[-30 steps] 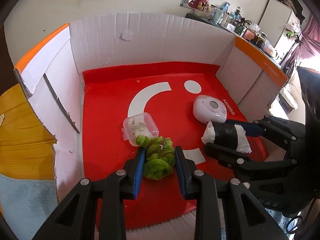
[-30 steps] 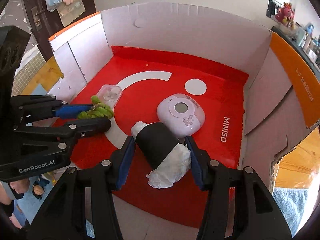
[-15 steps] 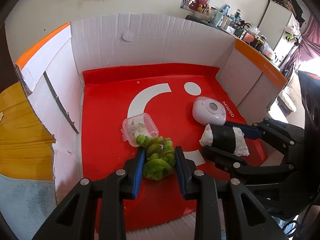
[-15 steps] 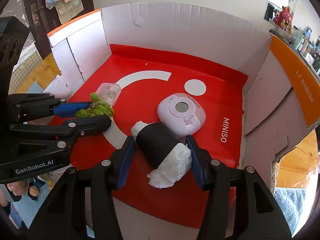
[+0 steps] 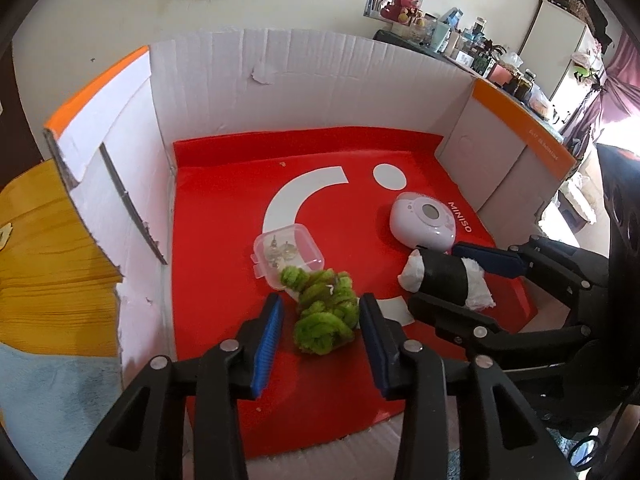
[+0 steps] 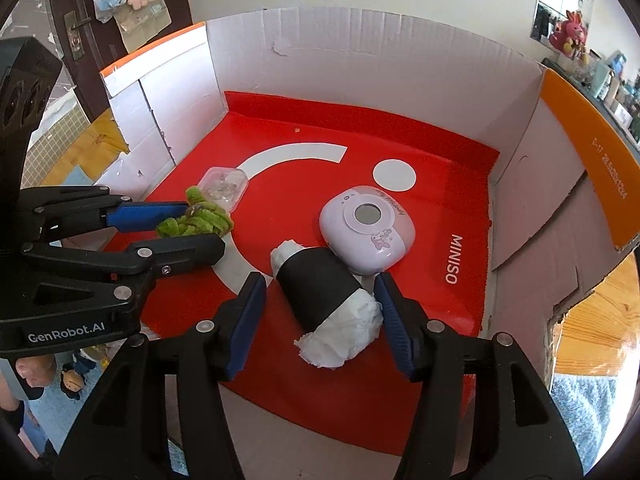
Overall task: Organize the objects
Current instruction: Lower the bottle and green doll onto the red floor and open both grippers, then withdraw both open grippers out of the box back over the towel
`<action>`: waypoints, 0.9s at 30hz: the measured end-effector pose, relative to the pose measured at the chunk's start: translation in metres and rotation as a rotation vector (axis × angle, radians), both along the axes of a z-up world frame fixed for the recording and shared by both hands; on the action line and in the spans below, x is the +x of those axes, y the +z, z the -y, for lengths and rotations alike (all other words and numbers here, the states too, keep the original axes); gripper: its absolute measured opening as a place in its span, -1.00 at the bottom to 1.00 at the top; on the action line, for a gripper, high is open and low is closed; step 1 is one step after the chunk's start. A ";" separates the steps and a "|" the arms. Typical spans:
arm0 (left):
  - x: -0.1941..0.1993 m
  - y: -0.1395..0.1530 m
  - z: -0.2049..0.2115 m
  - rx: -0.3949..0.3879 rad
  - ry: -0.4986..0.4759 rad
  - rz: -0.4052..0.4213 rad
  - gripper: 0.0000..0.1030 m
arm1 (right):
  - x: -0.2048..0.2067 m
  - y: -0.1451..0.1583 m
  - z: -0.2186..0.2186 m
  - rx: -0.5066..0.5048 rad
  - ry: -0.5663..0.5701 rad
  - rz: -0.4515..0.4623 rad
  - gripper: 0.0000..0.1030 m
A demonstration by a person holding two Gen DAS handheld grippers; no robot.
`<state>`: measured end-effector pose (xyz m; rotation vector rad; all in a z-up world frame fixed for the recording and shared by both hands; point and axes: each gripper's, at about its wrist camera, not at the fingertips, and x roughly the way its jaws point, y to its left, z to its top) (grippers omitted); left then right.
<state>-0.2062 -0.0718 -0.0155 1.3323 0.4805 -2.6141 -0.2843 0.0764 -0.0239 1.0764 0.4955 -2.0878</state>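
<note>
"MINISO" on red box floor [image 6: 451, 258]; "GenRobot.AI"

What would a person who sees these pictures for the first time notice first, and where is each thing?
The bright red mat lining the white cardboard box strikes first. On it, the left gripper is opening around a fuzzy green bundle beside a small clear case. To its right, the right gripper is opening around a black roll with white ends, which touches a pale pink device.

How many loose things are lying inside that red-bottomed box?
4: green fuzzy bundle between the left gripper's opening jaws, black-banded white roll between the right gripper's, clear case behind, lilac gadget far right.
</note>
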 end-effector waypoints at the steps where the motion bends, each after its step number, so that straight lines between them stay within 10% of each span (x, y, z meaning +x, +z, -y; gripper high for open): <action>1: 0.001 0.000 0.001 0.004 0.003 -0.003 -0.19 | 0.000 0.001 -0.001 -0.004 0.000 0.002 0.10; 27: 0.027 0.027 -0.003 -0.042 0.021 -0.084 -0.09 | 0.022 0.018 -0.021 -0.076 0.001 -0.028 0.24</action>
